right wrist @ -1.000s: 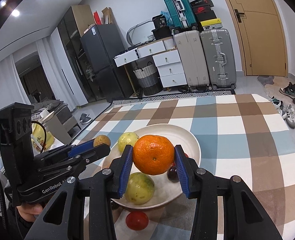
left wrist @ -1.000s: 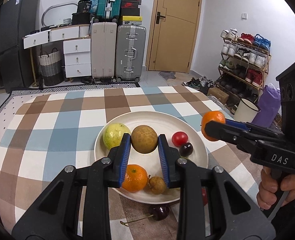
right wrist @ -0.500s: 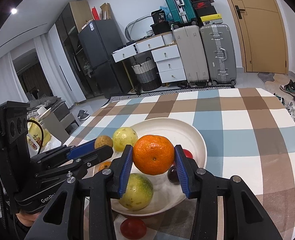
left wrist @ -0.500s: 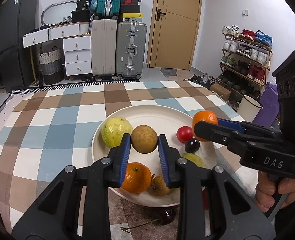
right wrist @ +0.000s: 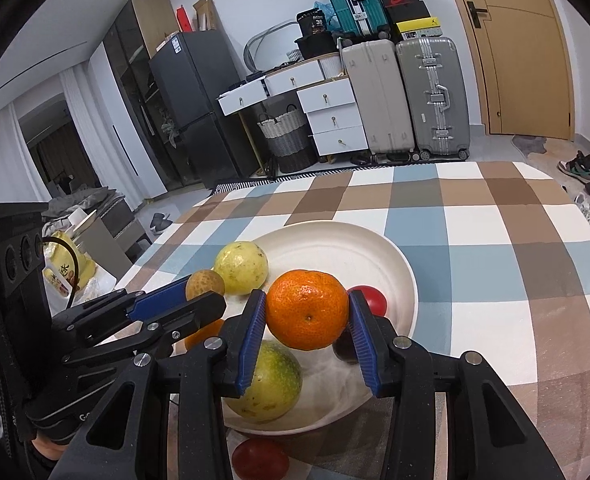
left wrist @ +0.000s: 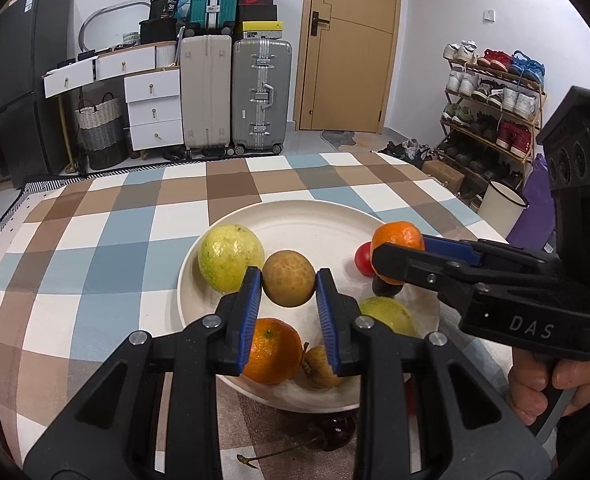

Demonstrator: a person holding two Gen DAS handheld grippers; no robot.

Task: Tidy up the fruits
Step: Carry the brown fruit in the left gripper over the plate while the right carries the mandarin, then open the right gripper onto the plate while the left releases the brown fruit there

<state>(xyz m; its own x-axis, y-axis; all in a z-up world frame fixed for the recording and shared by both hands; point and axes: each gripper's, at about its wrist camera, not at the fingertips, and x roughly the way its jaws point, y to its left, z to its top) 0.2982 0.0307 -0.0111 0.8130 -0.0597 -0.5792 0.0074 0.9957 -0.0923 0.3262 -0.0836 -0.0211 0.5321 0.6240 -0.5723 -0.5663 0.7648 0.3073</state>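
A white plate [left wrist: 307, 220] [right wrist: 399, 264] on the checked tablecloth holds several fruits. My left gripper [left wrist: 289, 284] [right wrist: 199, 300] is shut on a small brown round fruit [left wrist: 289, 283] [right wrist: 205, 285] held above the plate. My right gripper [right wrist: 307, 316] [left wrist: 395, 256] is shut on an orange tangerine [right wrist: 307, 314] [left wrist: 399, 234] above the plate's right side. On the plate lie a yellow-green guava [left wrist: 230, 257] [right wrist: 241, 267], a second tangerine [left wrist: 273, 350], a small brown fruit [left wrist: 321, 366], a green fruit [left wrist: 389, 318] [right wrist: 269, 384], a red tomato [left wrist: 362, 258] [right wrist: 369, 300] and a dark cherry [left wrist: 385, 289].
A dark cherry with a stem [left wrist: 333, 434] and a red tomato [right wrist: 259, 458] lie on the cloth in front of the plate. The table's edges are close on the left and right. Suitcases [left wrist: 261, 94], drawers and a shoe rack [left wrist: 491, 92] stand beyond.
My right gripper has carried the tangerine leftward over the plate and lower. My left gripper has kept hold of the brown fruit over the plate, and the plate looks closer.
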